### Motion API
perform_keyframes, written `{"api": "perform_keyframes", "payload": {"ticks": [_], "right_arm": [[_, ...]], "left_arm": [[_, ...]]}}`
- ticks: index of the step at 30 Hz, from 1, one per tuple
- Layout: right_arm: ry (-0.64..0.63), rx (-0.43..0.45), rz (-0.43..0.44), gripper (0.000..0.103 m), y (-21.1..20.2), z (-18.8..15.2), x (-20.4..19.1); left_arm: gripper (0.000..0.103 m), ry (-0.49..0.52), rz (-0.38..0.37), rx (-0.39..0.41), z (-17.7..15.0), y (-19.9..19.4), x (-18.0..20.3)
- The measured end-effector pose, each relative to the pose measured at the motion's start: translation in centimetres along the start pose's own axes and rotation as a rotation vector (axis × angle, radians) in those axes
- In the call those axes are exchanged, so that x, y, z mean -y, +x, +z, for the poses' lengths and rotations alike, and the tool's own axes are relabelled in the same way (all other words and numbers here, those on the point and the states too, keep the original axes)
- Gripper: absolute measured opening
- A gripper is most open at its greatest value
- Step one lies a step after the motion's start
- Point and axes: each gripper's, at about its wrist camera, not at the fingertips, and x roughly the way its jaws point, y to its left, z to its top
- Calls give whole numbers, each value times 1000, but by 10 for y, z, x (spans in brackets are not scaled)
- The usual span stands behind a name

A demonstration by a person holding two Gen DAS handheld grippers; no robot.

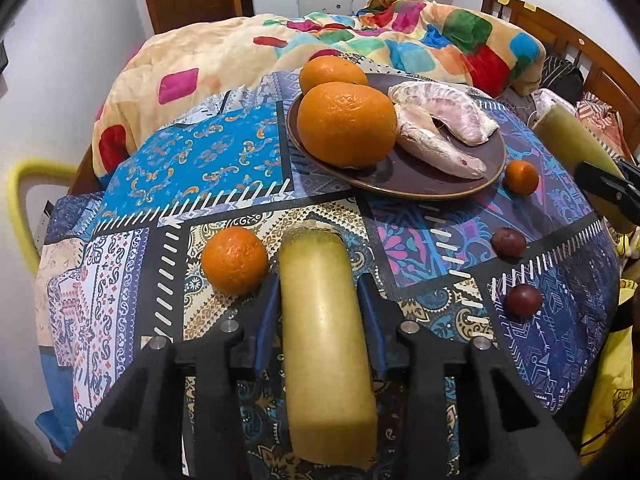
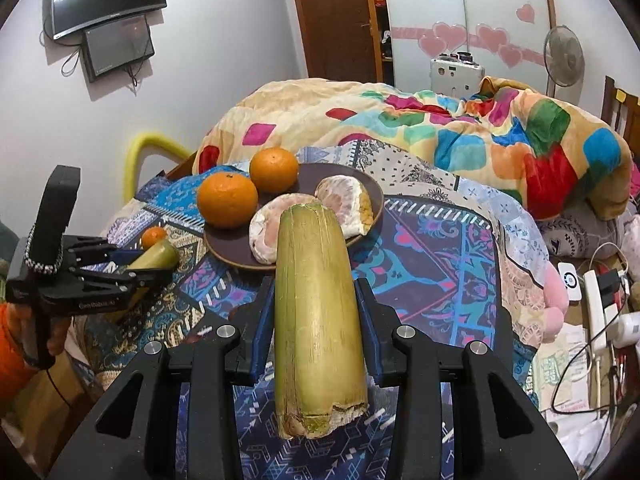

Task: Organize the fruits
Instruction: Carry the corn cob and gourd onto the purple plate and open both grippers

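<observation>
Mostly smooth, yellow-green sugarcane piece (image 1: 326, 344)

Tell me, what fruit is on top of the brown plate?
On the brown plate sit two oranges and two peeled pomelo wedges. The plate's bit under them is hidden.

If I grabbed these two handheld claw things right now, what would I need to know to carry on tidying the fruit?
Left gripper: shut on a yellow-green cane piece, held over the table.
Right gripper: shut on a second cane piece.
Brown plate: already holds two large oranges and two peeled pomelo segments.
Loose on the patterned tablecloth: a medium orange, a tiny orange, two dark red fruits.
Left to do, probably: set down both cane pieces, then gather the loose fruit.
</observation>
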Motion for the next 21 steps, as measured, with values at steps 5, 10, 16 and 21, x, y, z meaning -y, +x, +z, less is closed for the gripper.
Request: {"api": "perform_keyframes", "payload": {"ticks": [5, 10, 16, 21], "right_arm": [[-2, 13, 1, 35, -1, 6, -2], [-5, 45, 1, 35, -7, 13, -5], [4, 95, 5, 35, -18, 24, -7], [7, 125, 4, 35, -20, 33, -7]], "left_arm": [[36, -1, -26, 52, -1, -21, 4], [36, 26, -49, 113, 4, -46, 12], [35, 62, -65, 165, 16, -66, 25], [35, 62, -93, 203, 29, -72, 36]]}}
